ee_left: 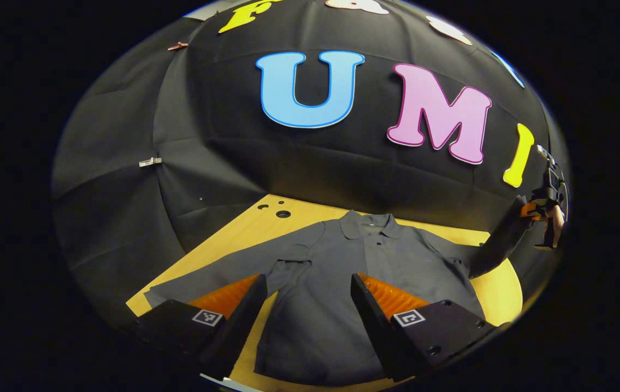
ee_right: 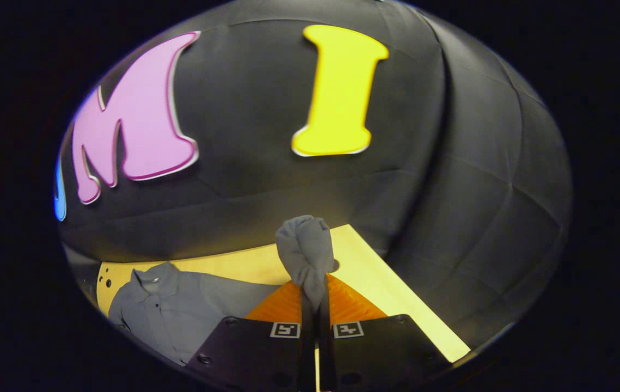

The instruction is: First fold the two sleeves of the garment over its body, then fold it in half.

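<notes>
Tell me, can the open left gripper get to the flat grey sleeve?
Probably yes: the left gripper hangs open above the grey shirt, and that sleeve lies flat on the wooden table with nothing on it.

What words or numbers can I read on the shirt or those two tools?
None can be read.
The markers on the left gripper and right gripper: black-and-white square patterns, no words.
The shirt: plain, no print visible.
</notes>
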Demonstrator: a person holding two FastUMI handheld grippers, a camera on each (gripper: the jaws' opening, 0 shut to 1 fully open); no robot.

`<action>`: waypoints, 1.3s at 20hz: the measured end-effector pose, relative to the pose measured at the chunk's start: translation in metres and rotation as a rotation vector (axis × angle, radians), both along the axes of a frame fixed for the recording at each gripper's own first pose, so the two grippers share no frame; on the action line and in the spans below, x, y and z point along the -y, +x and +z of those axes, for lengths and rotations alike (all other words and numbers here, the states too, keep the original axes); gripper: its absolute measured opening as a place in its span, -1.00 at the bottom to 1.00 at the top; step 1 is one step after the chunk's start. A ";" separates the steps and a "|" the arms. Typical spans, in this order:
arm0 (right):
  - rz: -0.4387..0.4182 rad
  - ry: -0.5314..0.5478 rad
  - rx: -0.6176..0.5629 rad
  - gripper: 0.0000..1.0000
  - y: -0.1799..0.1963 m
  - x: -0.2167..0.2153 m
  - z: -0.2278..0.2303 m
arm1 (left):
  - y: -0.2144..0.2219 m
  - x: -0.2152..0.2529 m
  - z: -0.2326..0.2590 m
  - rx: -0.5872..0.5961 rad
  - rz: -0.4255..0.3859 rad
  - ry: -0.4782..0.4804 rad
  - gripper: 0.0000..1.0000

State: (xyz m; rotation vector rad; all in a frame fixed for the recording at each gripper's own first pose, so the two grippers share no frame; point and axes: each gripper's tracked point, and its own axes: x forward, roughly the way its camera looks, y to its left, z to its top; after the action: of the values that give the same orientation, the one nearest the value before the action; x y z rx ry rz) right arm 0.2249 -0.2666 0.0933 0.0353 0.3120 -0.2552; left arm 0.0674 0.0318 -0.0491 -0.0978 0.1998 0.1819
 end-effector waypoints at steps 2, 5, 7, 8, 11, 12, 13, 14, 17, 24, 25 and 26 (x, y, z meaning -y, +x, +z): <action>0.057 -0.025 -0.004 -0.86 -0.010 -0.035 0.009 | -0.006 -0.010 0.001 0.012 0.009 0.006 0.96; 0.136 -0.029 -0.013 -0.86 -0.009 -0.093 0.012 | -0.016 -0.021 -0.002 0.022 0.012 0.037 0.96; 0.185 -0.024 -0.031 -0.86 -0.009 -0.131 0.007 | -0.021 -0.028 -0.008 0.016 0.019 0.006 0.96; 0.210 -0.027 -0.037 -0.85 -0.010 -0.151 0.000 | -0.025 -0.035 -0.012 0.010 0.029 -0.009 0.96; 0.294 -0.046 -0.058 -0.85 -0.007 -0.215 -0.013 | -0.033 -0.054 -0.017 0.003 0.058 -0.038 0.96; 0.321 -0.057 -0.069 -0.86 -0.007 -0.235 -0.019 | -0.035 -0.061 -0.020 0.001 0.064 -0.047 0.96; 0.349 -0.069 -0.076 -0.85 -0.008 -0.254 -0.023 | -0.037 -0.068 -0.023 -0.003 0.070 -0.053 0.96; 0.374 -0.080 -0.085 -0.85 -0.008 -0.273 -0.028 | -0.041 -0.076 -0.026 -0.007 0.084 -0.057 0.95; 0.454 -0.099 -0.121 -0.85 -0.010 -0.333 -0.050 | -0.051 -0.099 -0.034 -0.020 0.133 -0.083 0.93; 0.629 -0.181 -0.191 -0.85 -0.028 -0.448 -0.102 | -0.073 -0.137 -0.056 -0.054 0.190 -0.078 0.93; 0.651 -0.191 -0.206 -0.85 -0.034 -0.462 -0.112 | -0.075 -0.140 -0.058 -0.058 0.197 -0.085 0.93; 0.668 -0.198 -0.223 -0.85 -0.039 -0.474 -0.122 | -0.078 -0.144 -0.059 -0.061 0.204 -0.092 0.93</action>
State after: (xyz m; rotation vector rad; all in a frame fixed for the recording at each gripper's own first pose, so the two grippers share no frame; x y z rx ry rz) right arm 0.1863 0.2072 -0.0291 -0.2914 0.4993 0.3771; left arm -0.0101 0.1761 -0.1081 -0.2042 0.2588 0.3791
